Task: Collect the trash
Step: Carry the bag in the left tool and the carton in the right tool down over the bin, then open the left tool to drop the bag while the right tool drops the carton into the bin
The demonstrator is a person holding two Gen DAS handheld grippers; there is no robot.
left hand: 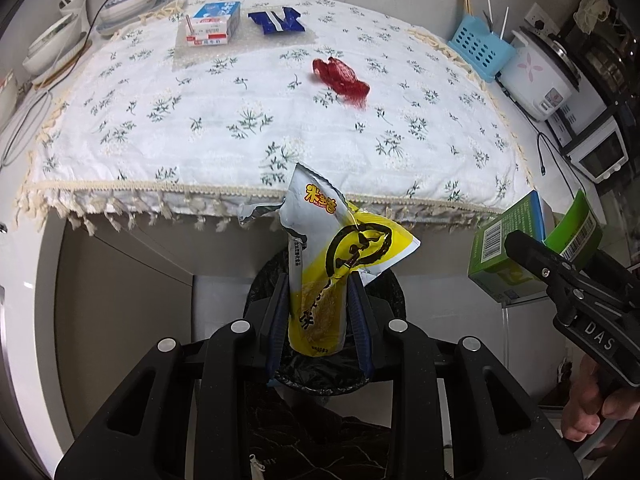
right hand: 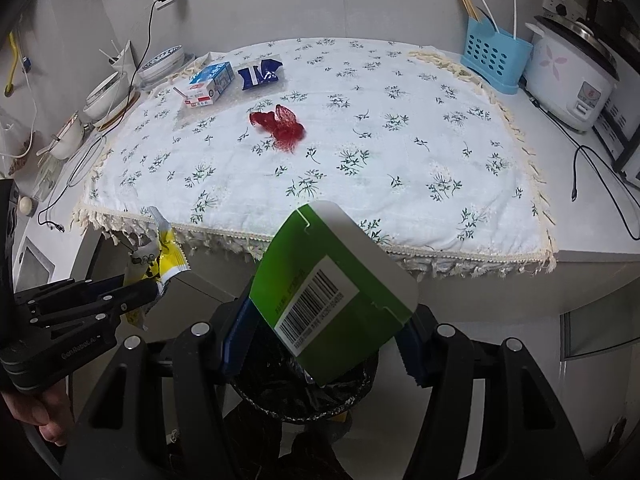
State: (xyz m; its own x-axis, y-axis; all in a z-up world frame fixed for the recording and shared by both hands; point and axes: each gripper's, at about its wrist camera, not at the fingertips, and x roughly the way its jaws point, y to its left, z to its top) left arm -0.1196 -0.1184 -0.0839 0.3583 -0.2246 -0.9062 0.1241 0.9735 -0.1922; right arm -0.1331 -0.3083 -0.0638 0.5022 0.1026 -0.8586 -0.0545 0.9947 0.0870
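Observation:
My left gripper (left hand: 318,292) is shut on a yellow and silver snack wrapper (left hand: 340,256) and holds it over the black-lined trash bin (left hand: 384,284) below the table edge. My right gripper (right hand: 324,332) is shut on a green carton (right hand: 332,280) with a barcode, held above the same bin (right hand: 304,400). On the floral tablecloth (left hand: 200,120) lie a red net (left hand: 342,76), a blue wrapper (left hand: 276,20) and a blue and white milk carton (left hand: 212,24). In the right wrist view they are the red net (right hand: 280,124), blue wrapper (right hand: 260,72) and milk carton (right hand: 208,84).
Bowls (right hand: 112,88) and cables sit on the counter at the left. A blue utensil basket (right hand: 494,60) and a white rice cooker (right hand: 572,80) stand at the right. The table's fringed front edge (right hand: 320,248) lies just beyond both grippers.

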